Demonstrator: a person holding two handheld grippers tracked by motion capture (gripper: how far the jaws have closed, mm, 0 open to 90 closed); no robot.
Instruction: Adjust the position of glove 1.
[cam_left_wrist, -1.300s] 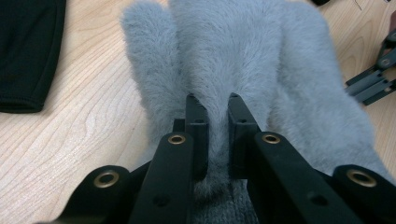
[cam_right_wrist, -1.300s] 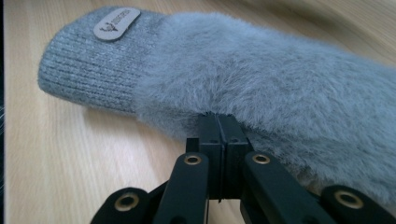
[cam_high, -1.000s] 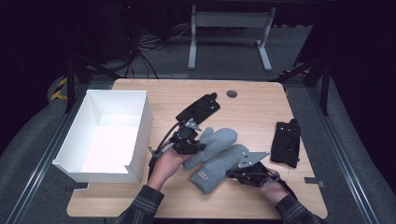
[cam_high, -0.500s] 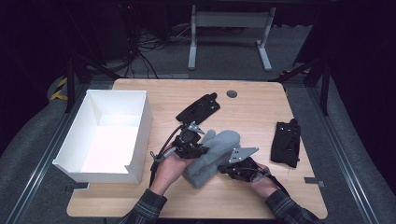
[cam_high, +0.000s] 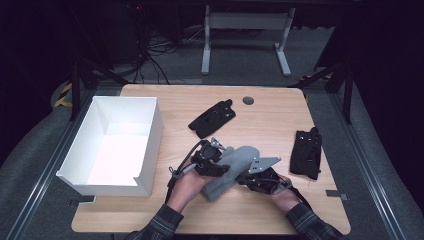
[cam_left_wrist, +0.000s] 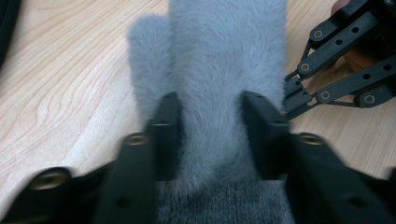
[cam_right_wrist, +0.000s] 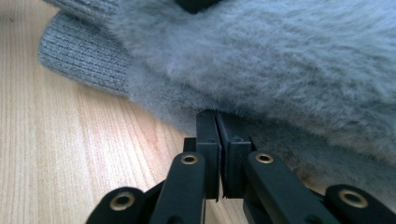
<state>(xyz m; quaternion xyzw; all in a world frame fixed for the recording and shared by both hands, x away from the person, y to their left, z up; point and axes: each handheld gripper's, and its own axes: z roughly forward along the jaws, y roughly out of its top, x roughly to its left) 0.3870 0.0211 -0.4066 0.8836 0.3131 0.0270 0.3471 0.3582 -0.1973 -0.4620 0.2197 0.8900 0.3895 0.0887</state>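
Left gripper astride the grey fuzzy mitten, jaws part-spread and just been opening, a ridge of fur standing between the pads. Hard to say whether the pads merely brush the pile; no squeeze evident. Blurred at the bottom of the left gripper view, with the knit cuff cut off by the lower edge.

Right gripper pressed together, tips pushed against the lower rim of the mitten where fur meets the table. Cannot tell whether any fabric is caught between the tips, since the pile hides them. Upper part of the mitten cropped by the top and right edges of the right gripper view.

From the high view: mitten low and centre on the wooden table, partly covered by both grippers and both hands. Sleeves cut off at the bottom edge. Possibly two layers of grey, but not clear enough to count.

White box at left of the frame, open-topped, its bare white floor brightly lit. Near wall hides the front strip of the floor.

One black glove above centre, another black glove at right, both well apart from the mitten; details too dark to read.
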